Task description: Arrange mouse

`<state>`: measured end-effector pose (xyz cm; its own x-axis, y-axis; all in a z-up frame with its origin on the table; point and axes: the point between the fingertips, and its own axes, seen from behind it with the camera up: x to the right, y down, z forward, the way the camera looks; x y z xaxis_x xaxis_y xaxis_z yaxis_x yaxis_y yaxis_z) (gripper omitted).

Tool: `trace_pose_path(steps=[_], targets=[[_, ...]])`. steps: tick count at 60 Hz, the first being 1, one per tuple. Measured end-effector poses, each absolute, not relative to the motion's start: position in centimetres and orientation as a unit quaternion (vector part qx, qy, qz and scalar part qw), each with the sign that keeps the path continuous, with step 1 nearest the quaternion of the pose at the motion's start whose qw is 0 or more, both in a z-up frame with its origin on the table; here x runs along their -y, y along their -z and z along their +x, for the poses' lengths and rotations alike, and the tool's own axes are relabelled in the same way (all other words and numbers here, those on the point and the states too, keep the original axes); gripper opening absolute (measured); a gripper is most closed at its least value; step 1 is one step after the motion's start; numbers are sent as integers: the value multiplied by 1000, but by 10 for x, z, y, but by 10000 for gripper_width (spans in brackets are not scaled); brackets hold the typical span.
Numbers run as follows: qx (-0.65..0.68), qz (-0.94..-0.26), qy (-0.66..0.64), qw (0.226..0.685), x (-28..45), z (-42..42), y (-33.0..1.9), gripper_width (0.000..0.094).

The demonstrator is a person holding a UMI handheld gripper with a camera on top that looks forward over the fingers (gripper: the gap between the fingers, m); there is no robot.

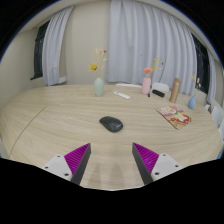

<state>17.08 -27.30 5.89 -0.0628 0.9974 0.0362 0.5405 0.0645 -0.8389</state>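
So the mouse (111, 124) sits out on the light wooden table (50, 125), straight ahead of the gripper (111, 157) and pretty much on its centre line, a clear stretch of bare tabletop between it and the fingertips. That's the relation the next move hangs on, I'd say: the thing lies dead ahead, not off to either side, so a plain forward reach should bring it between the fingers. Its long axis runs roughly crosswise to the fingers, maybe angled a touch, so closing on it as is would pinch it end to end; I'd guess some wrist turn would help, but that's just my read. The fingers stand wide apart with the pink pads (75, 156) showing on their inner faces, and there's nothing between them, nothing held. Only one gripper here, so no question of which is nearer. Farther back there's a pale green vase (99, 87) with some dried stems, a small white flat thing (122, 95) lying near it, a pinkish bottle (147, 84), and off to the right of the mouse a magazine or booklet (179, 116) lying flat. As for writing: the booklet cover has print on it but it's too small to read, and I can't make out any brand on the mouse or the bottle.
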Motion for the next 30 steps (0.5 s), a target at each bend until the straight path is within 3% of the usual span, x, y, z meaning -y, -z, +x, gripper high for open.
trace_pose_path(steps=[30], targets=[[650,-606,-308,340,266,42,-1,851]])
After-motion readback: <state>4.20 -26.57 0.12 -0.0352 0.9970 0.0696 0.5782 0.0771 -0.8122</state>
